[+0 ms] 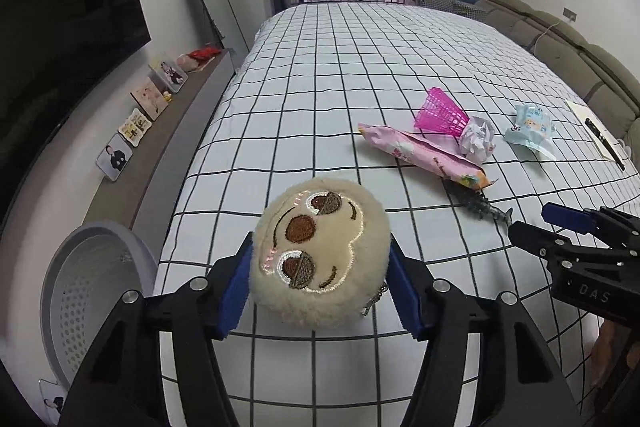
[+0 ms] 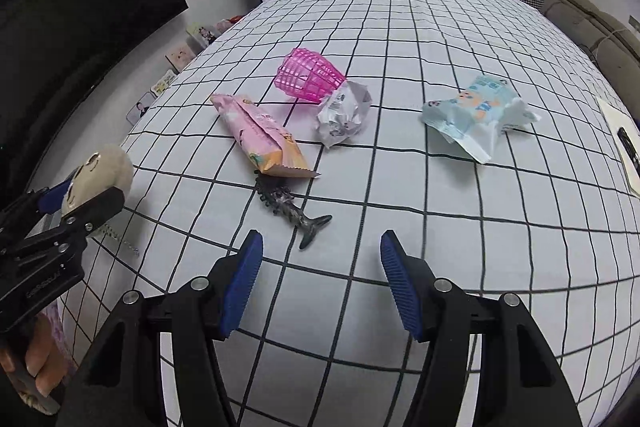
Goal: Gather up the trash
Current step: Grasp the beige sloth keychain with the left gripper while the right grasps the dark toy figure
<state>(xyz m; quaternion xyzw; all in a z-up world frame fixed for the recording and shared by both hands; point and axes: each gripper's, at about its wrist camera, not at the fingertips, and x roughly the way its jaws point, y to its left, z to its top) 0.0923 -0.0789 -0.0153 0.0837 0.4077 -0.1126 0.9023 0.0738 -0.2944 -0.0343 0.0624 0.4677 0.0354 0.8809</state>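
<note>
Left wrist view: the left gripper (image 1: 320, 291) has its jaws closed on a round cream plush face (image 1: 322, 251); fleecy pile, stitched brown eyes, a small metal chain hanging from it; it sits at the near edge of the bed (image 1: 360, 39), beside a grey perforated bin (image 1: 88, 291) standing off the bed's near left corner
Right wrist view: the right gripper (image 2: 322, 283) hangs over the bed with jaws apart and nothing between the ribbed blue pads
Trash: pink snack wrapper (image 2: 260, 135), crinkly film, long axis running from far left to near right; crumpled white paper ball (image 2: 342, 113); pale blue torn packet (image 2: 472, 113), toward the right edge
Key relation: the trash lies ahead of the empty right jaws, mid-bed; that hand looks nearer
Other: pink plastic lattice shuttlecock (image 2: 308, 75); dark fish-shaped hair clip (image 2: 292, 213), just ahead of the right jaws
</note>
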